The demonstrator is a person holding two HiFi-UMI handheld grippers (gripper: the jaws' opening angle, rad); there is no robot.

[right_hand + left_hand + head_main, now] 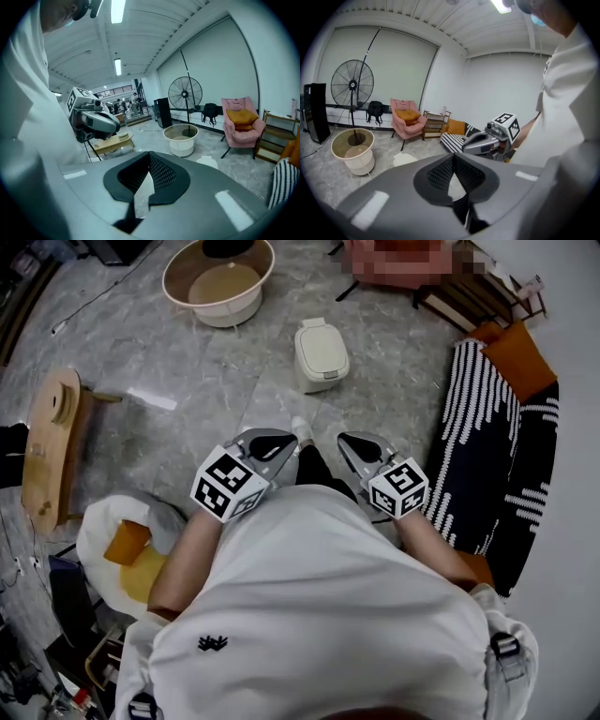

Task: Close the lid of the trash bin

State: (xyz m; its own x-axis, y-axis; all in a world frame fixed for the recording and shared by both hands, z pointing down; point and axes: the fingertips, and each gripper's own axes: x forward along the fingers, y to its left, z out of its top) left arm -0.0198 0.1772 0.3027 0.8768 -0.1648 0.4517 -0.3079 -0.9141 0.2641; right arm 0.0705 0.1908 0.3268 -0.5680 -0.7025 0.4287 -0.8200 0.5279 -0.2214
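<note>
The small cream trash bin (322, 354) stands on the grey floor ahead of me; its lid looks down flat on top. It shows as a pale shape in the left gripper view (405, 160) and the right gripper view (207, 162). I hold both grippers close to my waist, well short of the bin. My left gripper (277, 444) is shut, its jaw tips meeting with nothing between them (453, 157). The same goes for my right gripper (357, 446), shut and empty (149, 157). Each gripper sees the other: the right gripper (490, 140) and the left gripper (93, 121).
A round cream tub (218, 279) sits beyond the bin to the left. A wooden stool (52, 442) stands at far left, and a white cushion (122, 540) lies by my left side. A black-and-white striped mat (487, 456) and an orange cushion (514, 357) lie to the right. A pink armchair (408, 119) and a floor fan (352, 85) stand by the wall.
</note>
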